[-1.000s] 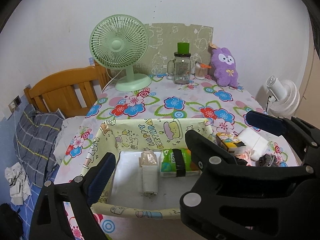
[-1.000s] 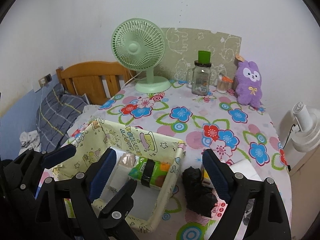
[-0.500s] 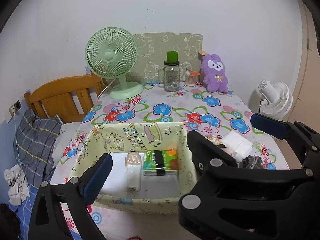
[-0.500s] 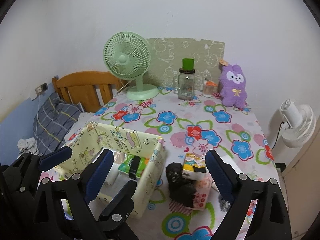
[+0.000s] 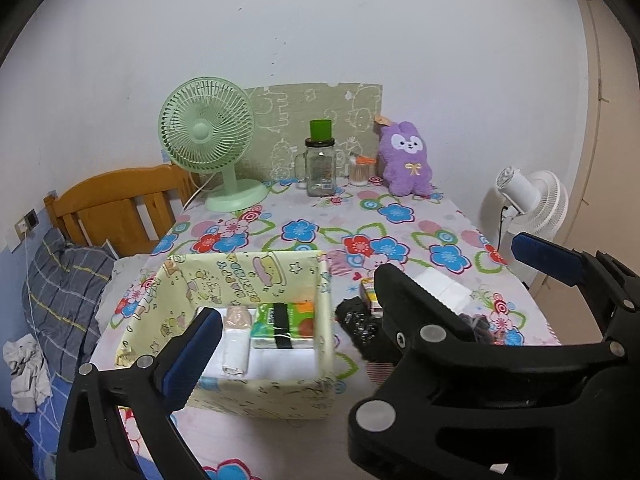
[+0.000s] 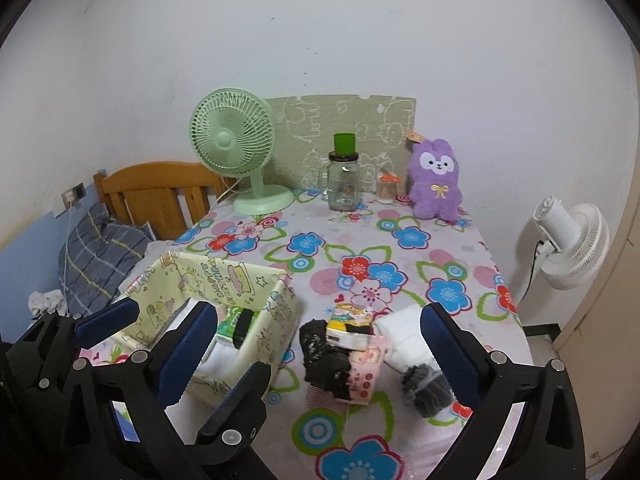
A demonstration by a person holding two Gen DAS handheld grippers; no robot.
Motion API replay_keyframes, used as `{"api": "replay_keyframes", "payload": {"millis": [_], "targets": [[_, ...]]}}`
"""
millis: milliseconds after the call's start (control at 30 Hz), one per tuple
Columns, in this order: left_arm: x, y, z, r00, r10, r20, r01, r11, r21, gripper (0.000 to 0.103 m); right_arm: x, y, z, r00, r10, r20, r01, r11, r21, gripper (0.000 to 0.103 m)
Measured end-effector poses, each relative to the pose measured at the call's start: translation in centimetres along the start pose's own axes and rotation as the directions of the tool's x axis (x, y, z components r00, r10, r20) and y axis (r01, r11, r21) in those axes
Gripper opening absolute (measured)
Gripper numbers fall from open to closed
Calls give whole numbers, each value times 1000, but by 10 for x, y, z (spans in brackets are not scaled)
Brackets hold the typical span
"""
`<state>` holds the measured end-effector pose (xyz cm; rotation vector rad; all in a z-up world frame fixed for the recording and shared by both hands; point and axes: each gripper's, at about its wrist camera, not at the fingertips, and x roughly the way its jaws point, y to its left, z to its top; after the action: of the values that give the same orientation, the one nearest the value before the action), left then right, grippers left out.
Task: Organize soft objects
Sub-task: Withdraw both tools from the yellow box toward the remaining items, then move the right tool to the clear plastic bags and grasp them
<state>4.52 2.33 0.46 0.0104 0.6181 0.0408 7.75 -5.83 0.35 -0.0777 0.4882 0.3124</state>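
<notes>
Looking along both grippers, we see the left gripper (image 5: 360,280) and right gripper (image 6: 316,336) with jaws spread wide and nothing between them; both have just been opening. The box (image 5: 280,396) sits on the flowered worktop (image 6: 340,240), near its front left. Inside lie a green tissue pack (image 5: 286,326) with a black band and a pale roll (image 5: 236,340) beside it. Right of the box, outside it, a loose pile waits: a black bundle (image 6: 324,354), a yellow pack (image 6: 350,328) on a pink pack (image 6: 366,372), a white cloth (image 6: 404,340) and a grey sock (image 6: 426,392). At the far edge stand a green fan (image 6: 236,140), a jar (image 6: 343,182) and a purple plush (image 6: 436,180).
</notes>
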Motion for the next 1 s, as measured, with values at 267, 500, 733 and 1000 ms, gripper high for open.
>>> {"api": "replay_keyframes", "payload": {"millis": [267, 500, 733, 1000], "targets": [[-2, -17, -9, 1000, -22, -5, 22, 1000, 6, 103, -9, -15, -12, 1000, -24, 0, 24, 1000, 19, 103], [0, -34, -16, 999, -41, -3, 41, 999, 19, 103, -12, -32, -24, 999, -42, -1, 42, 998, 47, 103], [10, -55, -27, 996, -83, -15, 84, 996, 30, 103, -14, -53, -40, 997, -83, 5, 82, 994, 78, 103], [24, -79, -45, 992, -122, -42, 125, 990, 59, 103, -13, -77, -66, 992, -128, 8, 126, 987, 101, 103]]}}
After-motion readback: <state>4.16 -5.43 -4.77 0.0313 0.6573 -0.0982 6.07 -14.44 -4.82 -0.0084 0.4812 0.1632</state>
